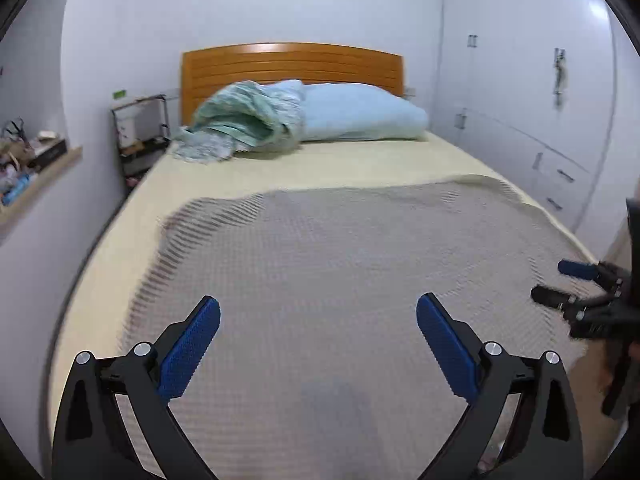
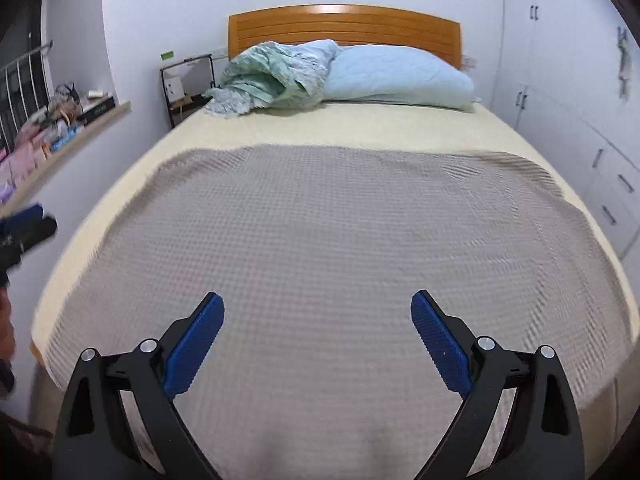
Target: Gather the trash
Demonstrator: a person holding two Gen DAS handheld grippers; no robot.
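Observation:
My left gripper [image 1: 318, 300] hangs open over the foot of a bed, with nothing between its blue pads. My right gripper [image 2: 317, 295] is open too and empty, above the same grey waffle blanket [image 2: 320, 220]. Each gripper shows at the edge of the other's view: the right gripper [image 1: 551, 280] at the right, the left gripper [image 2: 28, 220] at the left, blurred. The blanket covers the near half of a pale yellow sheet [image 1: 320, 164]. I see no loose litter on the bed.
A crumpled green cloth [image 2: 272, 76] and a light blue pillow [image 2: 400, 76] lie by the wooden headboard [image 2: 344, 20]. A black bedside rack [image 2: 184, 84] stands at the left. A cluttered window ledge [image 2: 60, 120] runs along the left wall, and white wardrobes [image 1: 540, 100] line the right.

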